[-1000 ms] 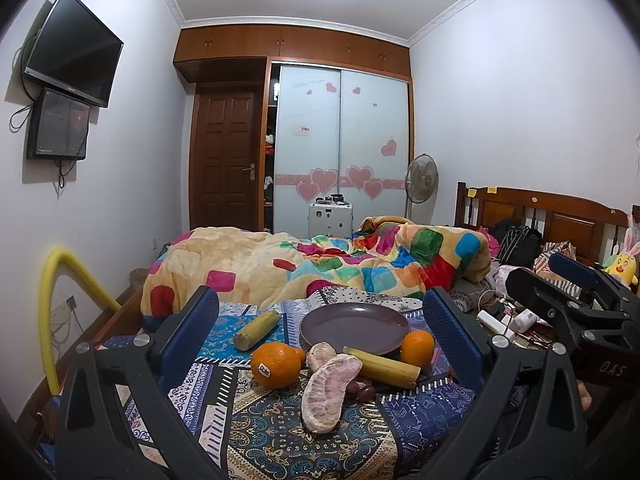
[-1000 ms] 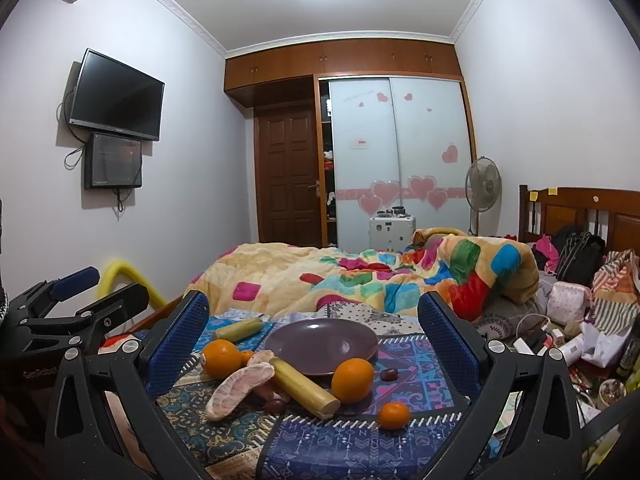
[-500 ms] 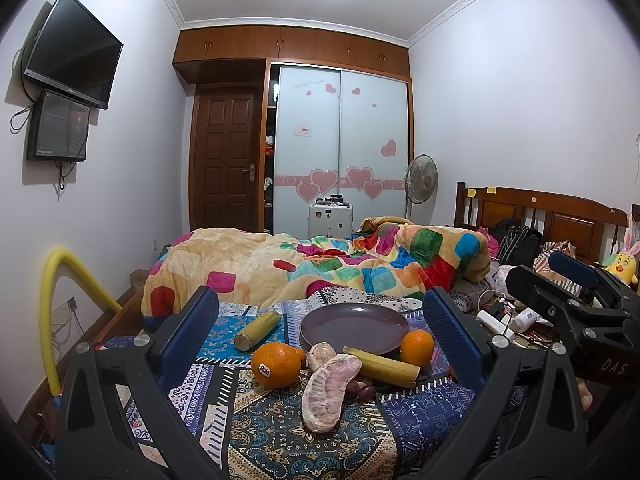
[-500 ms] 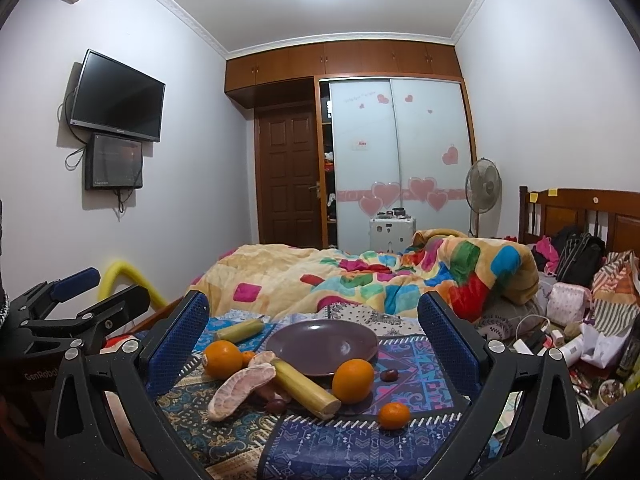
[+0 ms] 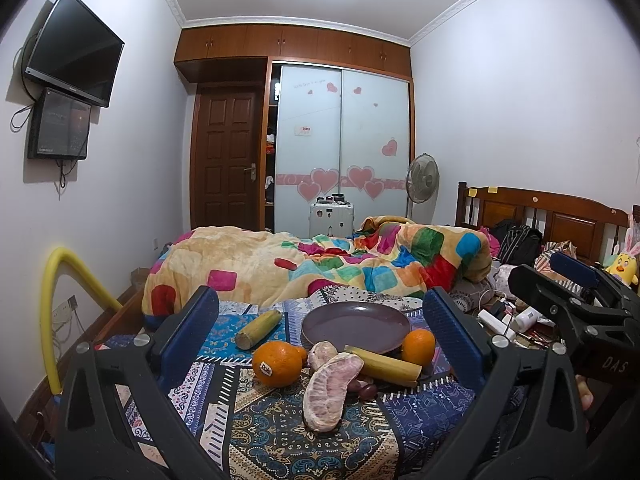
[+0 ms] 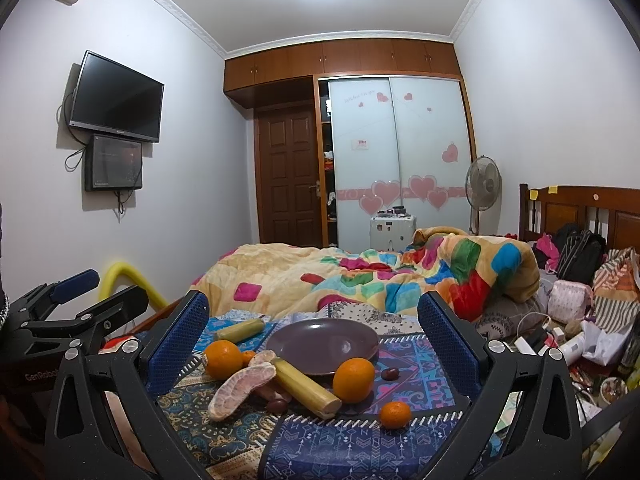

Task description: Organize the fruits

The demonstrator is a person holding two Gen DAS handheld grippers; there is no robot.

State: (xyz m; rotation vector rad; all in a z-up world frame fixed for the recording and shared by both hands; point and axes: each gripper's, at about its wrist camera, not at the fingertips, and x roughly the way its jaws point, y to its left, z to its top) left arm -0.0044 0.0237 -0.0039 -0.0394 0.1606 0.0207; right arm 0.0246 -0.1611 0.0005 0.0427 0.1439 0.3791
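Patterned blue cloth (image 5: 276,436) covers the near end of a bed, with a bright patchwork quilt (image 5: 320,264) heaped behind it and a wardrobe with heart stickers (image 5: 340,152) at the far wall. A purple plate (image 5: 355,326) sits bare at the far middle of the cloth. Fruit lies in front of it: a stickered orange (image 5: 277,363) to the left, a peeled pomelo piece (image 5: 329,390) nearest the camera, a cane stick (image 5: 383,364) lying across just right of the pomelo, and a second orange (image 5: 418,347) touching the plate's right rim. Another cane stick (image 5: 258,329) lies apart to the far left. From the right wrist view a small tangerine (image 6: 395,415) rests near the cloth's front edge, and dark round fruits (image 6: 390,373) sit by the plate.

The left gripper (image 5: 326,356) hangs over the near cloth, fingers spread wide, holding nothing. The right gripper (image 6: 312,354) is likewise spread wide and bare, level with the plate. Each gripper shows at the edge of the other's view.
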